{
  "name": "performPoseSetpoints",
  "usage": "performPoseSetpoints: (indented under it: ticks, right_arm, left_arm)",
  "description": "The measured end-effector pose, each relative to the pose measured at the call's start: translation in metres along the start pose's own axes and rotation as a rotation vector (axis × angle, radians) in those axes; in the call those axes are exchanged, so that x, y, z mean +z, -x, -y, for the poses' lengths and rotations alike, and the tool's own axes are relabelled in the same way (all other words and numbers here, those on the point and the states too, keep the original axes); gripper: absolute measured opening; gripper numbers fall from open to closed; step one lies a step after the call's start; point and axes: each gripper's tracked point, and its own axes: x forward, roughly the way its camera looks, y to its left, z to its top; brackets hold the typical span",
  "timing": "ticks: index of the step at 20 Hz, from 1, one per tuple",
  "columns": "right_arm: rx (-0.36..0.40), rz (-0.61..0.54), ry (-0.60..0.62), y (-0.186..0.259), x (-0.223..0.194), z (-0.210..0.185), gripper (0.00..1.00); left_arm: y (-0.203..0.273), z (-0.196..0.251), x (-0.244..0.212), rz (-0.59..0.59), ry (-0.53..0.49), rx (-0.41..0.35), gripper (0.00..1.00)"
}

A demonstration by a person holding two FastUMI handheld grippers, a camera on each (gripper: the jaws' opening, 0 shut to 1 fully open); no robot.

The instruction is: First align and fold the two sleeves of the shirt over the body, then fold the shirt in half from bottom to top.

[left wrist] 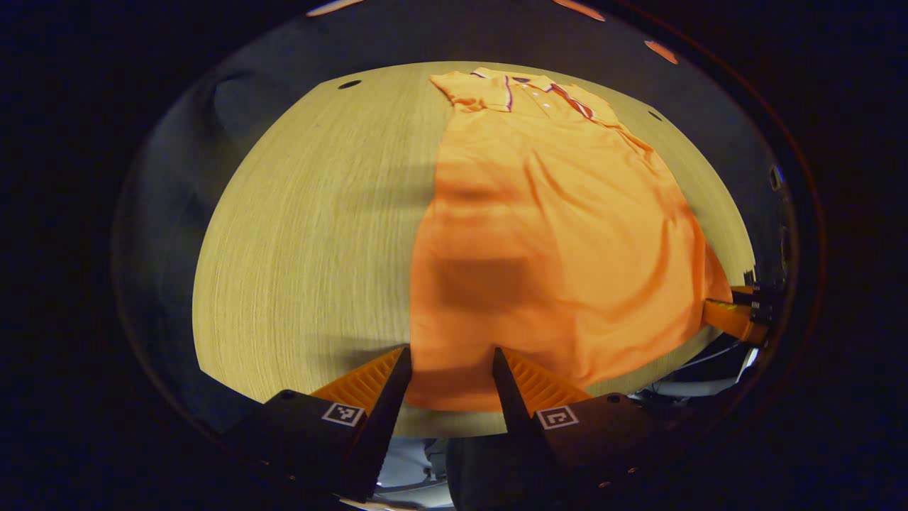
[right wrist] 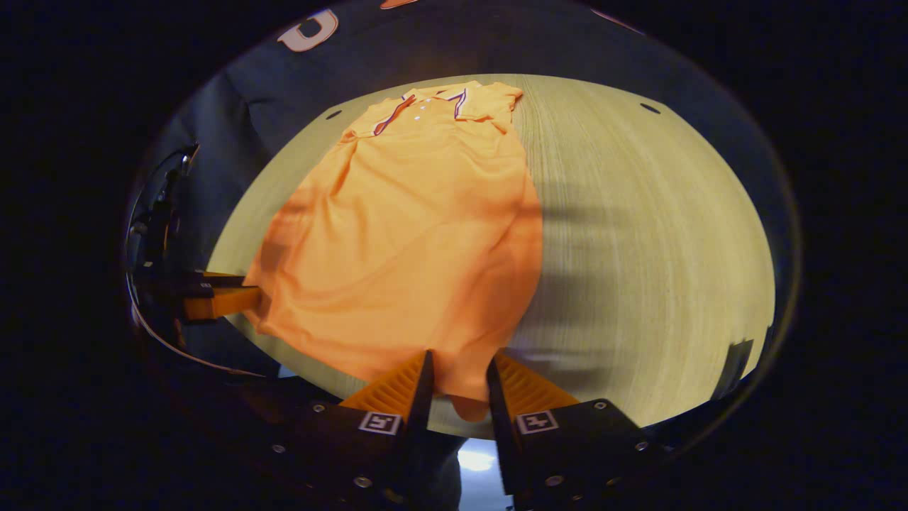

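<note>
The shirt [left wrist: 560, 234] lies flat on the wooden table [left wrist: 312, 234], collar [left wrist: 528, 89] at the far edge, both sleeves already folded over the body, hem toward me. I see my left gripper [left wrist: 450, 358] at the hem's left corner, its fingers parted with cloth between them, not pressing it. My right gripper [right wrist: 457, 365] sits at the hem's other corner [right wrist: 468, 404], fingers narrowly apart around a hanging fold; whether they pinch it I cannot tell. Dark booth wall [right wrist: 496, 50] stands behind the table.
</note>
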Motion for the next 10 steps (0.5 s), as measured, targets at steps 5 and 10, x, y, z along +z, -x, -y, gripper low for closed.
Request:
performPoseSetpoints:
  ticks: [5, 10]
  right_arm:
    - [0.071, 0.006, -0.110, -0.002, 0.001, -0.004, 0.15]
    - [0.174, 0.088, -0.109, 0.012, 0.028, -0.029, 0.09]
  left_arm:
    - [-0.002, 0.016, -0.004, 0.026, -0.037, 0.022, 0.04]
    - [0.009, 0.019, 0.020, 0.097, 0.086, -0.088, 0.01]
